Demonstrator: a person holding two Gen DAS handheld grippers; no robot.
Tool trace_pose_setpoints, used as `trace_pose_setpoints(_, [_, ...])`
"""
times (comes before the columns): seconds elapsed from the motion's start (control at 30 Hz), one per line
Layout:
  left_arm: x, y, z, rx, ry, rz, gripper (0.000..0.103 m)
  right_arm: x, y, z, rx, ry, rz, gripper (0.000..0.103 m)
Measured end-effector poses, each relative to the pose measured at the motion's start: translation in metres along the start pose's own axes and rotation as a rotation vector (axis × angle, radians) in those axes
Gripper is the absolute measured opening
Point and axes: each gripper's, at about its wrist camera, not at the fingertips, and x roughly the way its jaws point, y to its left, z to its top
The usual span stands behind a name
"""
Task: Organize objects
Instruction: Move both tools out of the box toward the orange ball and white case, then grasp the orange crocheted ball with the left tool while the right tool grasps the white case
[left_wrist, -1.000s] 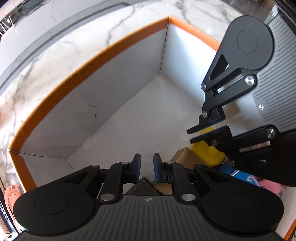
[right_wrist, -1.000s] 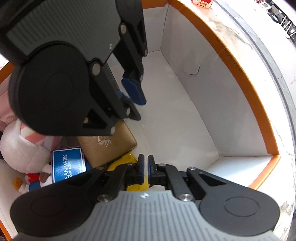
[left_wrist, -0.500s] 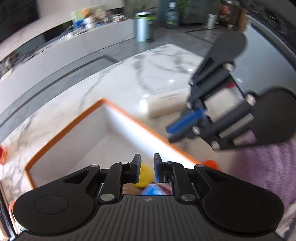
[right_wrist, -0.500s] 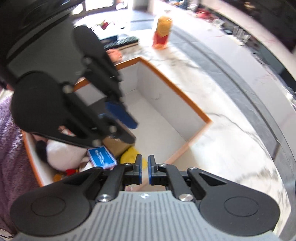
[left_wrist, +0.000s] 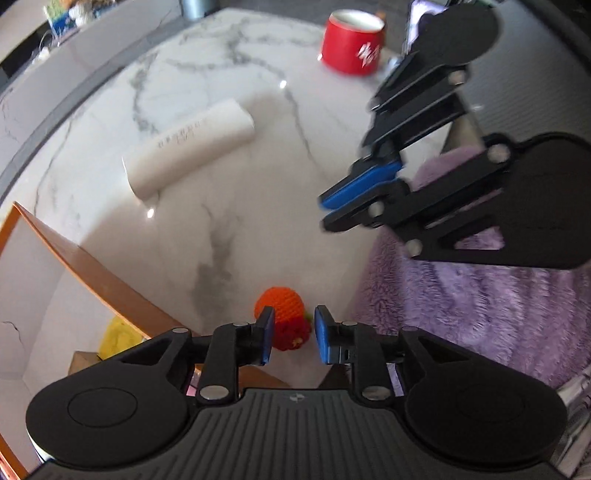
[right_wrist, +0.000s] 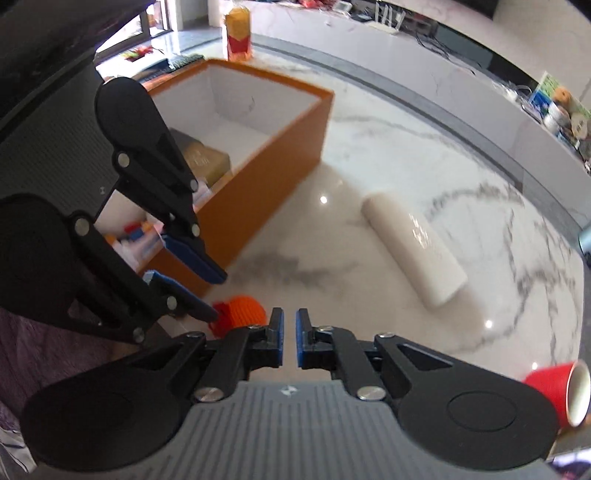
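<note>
Glossy veined marble counter (left_wrist: 229, 92), knitted orange ball (left_wrist: 281, 304), smooth white cylinder (left_wrist: 188, 147)

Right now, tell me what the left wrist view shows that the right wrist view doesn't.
Only the left wrist view: a yellow item inside the orange box, and the purple fleece.

Only the right wrist view: a gold box in the orange box, and a red-yellow carton behind it.

Both: the crochet toy, white roll and red cup.

Marble table (left_wrist: 229, 229): box (right_wrist: 273, 147), roll (left_wrist: 188, 147), mug (left_wrist: 352, 42)
</note>
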Motion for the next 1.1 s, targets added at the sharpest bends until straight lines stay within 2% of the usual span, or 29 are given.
trace_pose_setpoints(0.07, [0.008,-0.003,0.004,-0.019,0.049,0.012,0.040,0.001,-0.007,-0.013,0.019,0.009,-0.001,0.011])
trace_pose_setpoints(0.2, [0.026,-0.003,0.009,-0.039,0.128,0.040,0.044,0.030,-0.023,-0.020,0.059,-0.001,0.024,0.030])
trace_pose_setpoints(0.4, [0.051,0.009,0.013,-0.068,0.201,0.073,0.044,0.039,-0.043,-0.030,0.086,-0.002,0.028,0.033])
trace_pose_setpoints(0.47, [0.057,0.016,0.013,-0.084,0.211,0.058,0.046,0.038,-0.049,-0.033,0.090,-0.001,0.027,0.034])
trace_pose_setpoints(0.67, [0.066,0.026,0.011,-0.092,0.209,0.033,0.047,0.049,-0.054,-0.029,0.061,-0.010,0.019,0.036])
trace_pose_setpoints(0.73, [0.067,0.030,0.010,-0.085,0.199,0.040,0.046,0.052,-0.057,-0.025,0.036,-0.010,0.011,0.040])
trace_pose_setpoints(0.8, [0.064,0.037,0.009,-0.080,0.185,0.054,0.046,0.055,-0.062,-0.020,-0.009,-0.016,-0.012,0.056])
trace_pose_setpoints(0.87, [0.063,0.044,0.013,-0.084,0.171,0.058,0.046,0.059,-0.067,-0.010,-0.070,-0.042,-0.042,0.063])
trace_pose_setpoints(0.97, [0.062,0.057,0.019,-0.088,0.155,0.063,0.046,0.067,-0.081,0.008,-0.147,-0.060,-0.059,0.069])
trace_pose_setpoints(1.1, [0.067,0.074,0.027,-0.094,0.123,0.073,0.046,0.086,-0.101,0.038,-0.207,-0.037,-0.079,0.070])
